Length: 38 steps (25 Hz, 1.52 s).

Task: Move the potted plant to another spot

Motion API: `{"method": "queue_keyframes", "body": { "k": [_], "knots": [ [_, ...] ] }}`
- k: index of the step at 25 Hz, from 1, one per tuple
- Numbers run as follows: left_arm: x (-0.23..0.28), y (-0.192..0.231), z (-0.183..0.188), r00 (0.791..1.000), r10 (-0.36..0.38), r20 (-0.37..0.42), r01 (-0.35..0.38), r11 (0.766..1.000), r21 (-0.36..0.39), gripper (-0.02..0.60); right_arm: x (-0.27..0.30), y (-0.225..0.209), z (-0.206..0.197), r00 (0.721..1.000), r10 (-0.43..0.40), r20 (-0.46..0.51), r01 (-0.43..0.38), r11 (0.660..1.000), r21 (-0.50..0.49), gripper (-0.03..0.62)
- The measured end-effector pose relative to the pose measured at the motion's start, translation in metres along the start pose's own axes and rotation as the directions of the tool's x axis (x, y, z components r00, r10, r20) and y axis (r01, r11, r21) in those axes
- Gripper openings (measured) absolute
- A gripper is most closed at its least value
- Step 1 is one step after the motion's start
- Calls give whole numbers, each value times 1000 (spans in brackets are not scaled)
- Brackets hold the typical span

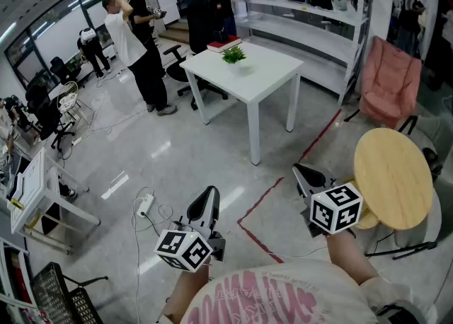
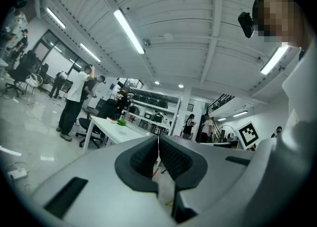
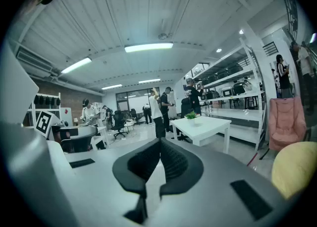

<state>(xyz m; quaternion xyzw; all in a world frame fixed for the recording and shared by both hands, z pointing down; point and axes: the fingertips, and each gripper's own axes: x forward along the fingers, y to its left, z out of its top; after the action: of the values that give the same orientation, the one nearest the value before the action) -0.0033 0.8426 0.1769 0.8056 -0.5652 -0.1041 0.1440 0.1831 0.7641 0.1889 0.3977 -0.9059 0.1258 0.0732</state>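
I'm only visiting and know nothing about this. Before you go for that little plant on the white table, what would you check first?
1. Potted plant located: ok, upright on the white table, next to a red book.
2. Left gripper free: ok, jaws together, nothing between them.
3. Right gripper free: ok, jaws together, nothing between them.
4. Jaws ready to take the pot: not ok, both are shut.
5. Plant within reach: not ok, a stretch of floor lies between the grippers and the table.
6. Another spot available: ok, the visible top of the round wooden table is bare.
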Motion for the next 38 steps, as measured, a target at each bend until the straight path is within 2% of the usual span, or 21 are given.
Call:
{"method": "queue_keyframes", "body": {
  "k": [9, 15, 18, 20, 24, 25, 29, 33, 35, 38],
  "knots": [
    [4, 8, 5, 1000, -6, 4, 6, 1000, -6, 25, 8, 0, 2, 1000, -7, -8, 6, 1000, -7, 14],
    [2, 26, 28, 998, -28, 59, 28, 1000, 9, 25, 21, 7, 24, 997, 6, 82, -11, 998, 61, 14],
    [-5, 33, 27, 996, -52, 72, 51, 999, 20, 25, 25, 10, 18, 997, -15, 76, 11, 999, 47, 14],
    [-11, 36, 21, 993, -91, 69, 91, 996, 6, 25, 28, 11, 5, 998, -41, 51, 39, 999, 25, 14],
    [-13, 49, 14, 990, -123, 72, 129, 988, -90, 25, 42, 7, -18, 998, -60, -23, 61, 998, 29, 14],
    [-12, 54, 13, 990, -118, 71, 125, 988, -90, 25, 47, 7, -19, 998, -54, -29, 55, 998, 31, 14],
    [-2, 91, 13, 998, -48, 39, 49, 999, -8, 25, 82, 0, -15, 998, -49, -30, 49, 999, 23, 14],
    [31, 129, 8, 999, 32, 16, -31, 999, -38, 25, 122, -27, -9, 998, -47, -45, 47, 999, 15, 14],
    [53, 144, 8, 998, 65, -12, -65, 998, -27, 25, 142, -38, 1, 999, -41, -27, 42, 999, 8, 14],
    [94, 163, 16, 997, 72, -20, -72, 997, -10, 25, 179, -62, 21, 1000, -29, -2, 29, 1000, 8, 14]
  ]
}}
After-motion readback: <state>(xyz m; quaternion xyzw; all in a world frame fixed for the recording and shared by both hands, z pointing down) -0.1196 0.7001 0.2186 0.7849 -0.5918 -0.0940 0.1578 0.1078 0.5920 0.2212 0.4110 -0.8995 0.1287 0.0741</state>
